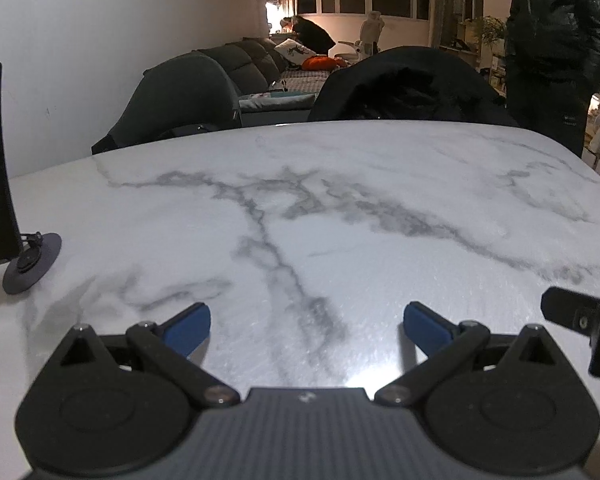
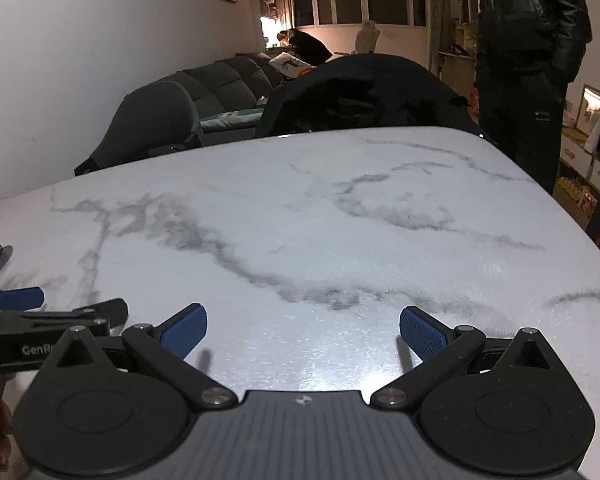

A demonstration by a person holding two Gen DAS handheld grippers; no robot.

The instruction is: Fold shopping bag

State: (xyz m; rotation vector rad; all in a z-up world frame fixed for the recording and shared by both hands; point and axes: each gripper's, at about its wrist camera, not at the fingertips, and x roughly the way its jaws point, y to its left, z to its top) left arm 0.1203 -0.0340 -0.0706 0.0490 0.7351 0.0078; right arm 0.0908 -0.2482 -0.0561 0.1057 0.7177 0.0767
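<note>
Both grippers hover with jaws spread wide and empty: the left gripper (image 1: 307, 326) and right gripper (image 2: 303, 326) sit side by side over the marble bench (image 2: 300, 208). No shopping bag shows in either view; presumably light, limp, best pinched at an edge.

The left gripper (image 2: 20, 312) body reads "GenRo", partly hidden.

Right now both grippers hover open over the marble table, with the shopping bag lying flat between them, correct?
No bag shows in either wrist view: the marble table is bare between the open left gripper and open right gripper. The rest holds.
</note>
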